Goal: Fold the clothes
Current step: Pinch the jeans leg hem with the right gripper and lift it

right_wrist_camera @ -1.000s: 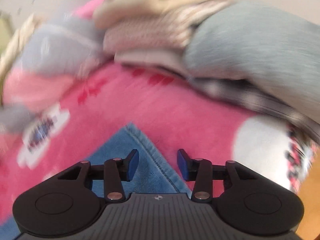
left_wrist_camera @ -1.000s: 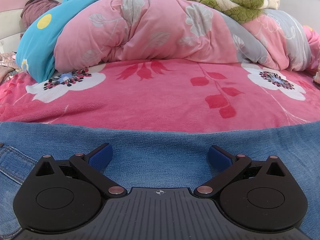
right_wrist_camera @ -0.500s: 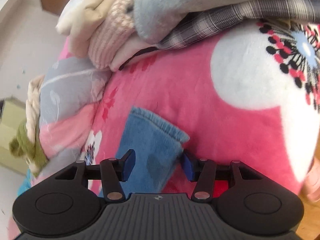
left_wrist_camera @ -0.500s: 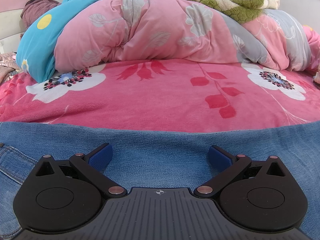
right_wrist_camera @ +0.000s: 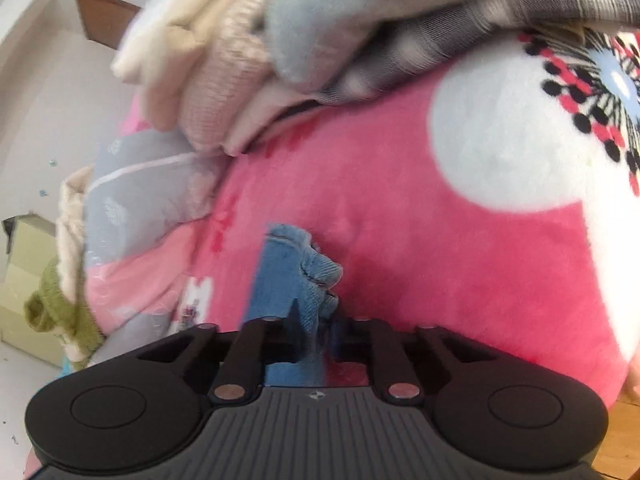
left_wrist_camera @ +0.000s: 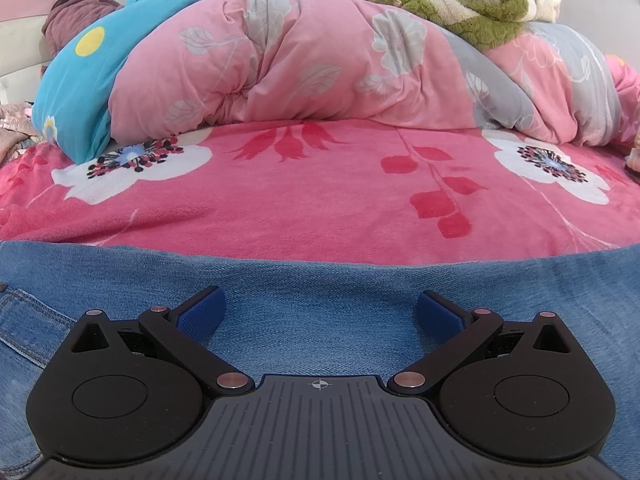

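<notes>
Blue jeans point(left_wrist_camera: 320, 300) lie flat on the pink flowered bedspread point(left_wrist_camera: 320, 200), filling the lower part of the left wrist view. My left gripper point(left_wrist_camera: 318, 312) rests low over the denim, its jaws wide open and empty. In the right wrist view my right gripper point(right_wrist_camera: 318, 332) is shut on the jeans' leg end point(right_wrist_camera: 296, 276), and the hem bunches up between the jaws just above the bedspread point(right_wrist_camera: 400, 240).
A rolled pink and blue duvet point(left_wrist_camera: 280, 68) with a green fleece point(left_wrist_camera: 460, 12) on it lies across the far side of the bed. A stack of folded clothes point(right_wrist_camera: 300, 32) sits close ahead of the right gripper. Wooden floor point(right_wrist_camera: 624, 432) shows at lower right.
The right gripper has closed on the jeans' leg end, which is now bunched between its jaws. The left gripper has not moved.
</notes>
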